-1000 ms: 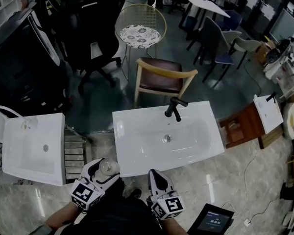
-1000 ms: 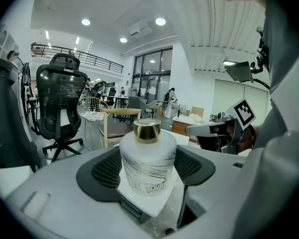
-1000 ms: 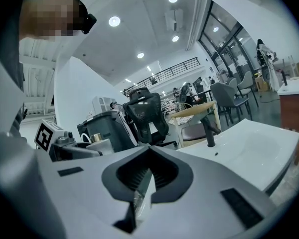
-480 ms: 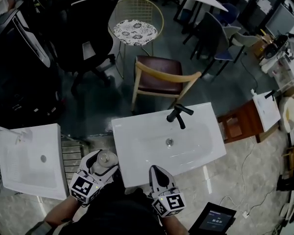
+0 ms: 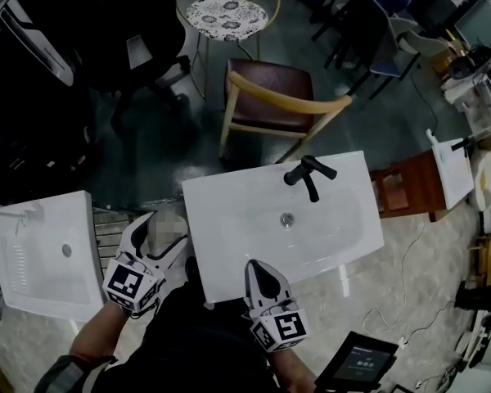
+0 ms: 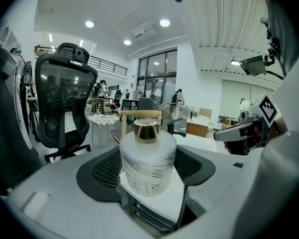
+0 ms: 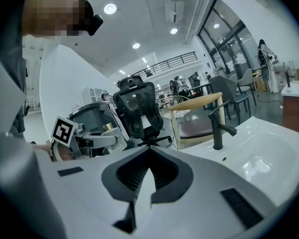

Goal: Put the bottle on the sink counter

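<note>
Your left gripper (image 5: 153, 237) is clamped on the bottle (image 6: 148, 163), a frosted white one with a gold cap, upright between the jaws. You are holding it in the air just off the left edge of the sink counter (image 5: 221, 211), near its front corner. Your right gripper (image 7: 145, 176) has its jaws pressed together on nothing, its tip at the counter's front edge. A black tap (image 5: 309, 173) stands at the far side, with a wooden chair (image 5: 280, 105) beyond.
</note>
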Demonstrator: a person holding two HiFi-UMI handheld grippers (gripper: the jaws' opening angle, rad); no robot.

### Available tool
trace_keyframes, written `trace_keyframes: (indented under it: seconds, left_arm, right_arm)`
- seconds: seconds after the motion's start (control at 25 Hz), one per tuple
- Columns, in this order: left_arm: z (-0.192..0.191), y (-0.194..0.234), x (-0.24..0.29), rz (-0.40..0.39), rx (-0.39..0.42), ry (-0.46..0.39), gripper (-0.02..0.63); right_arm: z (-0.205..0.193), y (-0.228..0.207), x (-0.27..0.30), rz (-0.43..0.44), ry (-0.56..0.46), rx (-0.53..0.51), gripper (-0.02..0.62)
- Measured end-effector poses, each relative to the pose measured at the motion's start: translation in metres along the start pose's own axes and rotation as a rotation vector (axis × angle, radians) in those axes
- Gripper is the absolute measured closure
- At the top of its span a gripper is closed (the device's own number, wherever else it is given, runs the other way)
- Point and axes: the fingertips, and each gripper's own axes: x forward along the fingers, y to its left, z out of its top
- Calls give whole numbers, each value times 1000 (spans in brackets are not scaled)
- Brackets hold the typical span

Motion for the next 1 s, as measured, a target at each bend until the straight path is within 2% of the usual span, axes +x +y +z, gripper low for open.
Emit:
trace_keyframes:
  seconds: [0.28,0.56,0.68,1.0]
  left_arm:
    - [-13,16,42,81,15,-7,276]
    - [-37,28,82,91,17,30,276]
    - [-50,31,98,91,23,59,276]
    - [-74,30,134,63,46,69,276]
  right_arm:
    - [-3,-25,27,66,60,2,600]
    - [-17,-37,52,96,101,33,600]
    - [-23,-43,57,92,119,46,600]
    - [-38,-61,62,66,156,72,600]
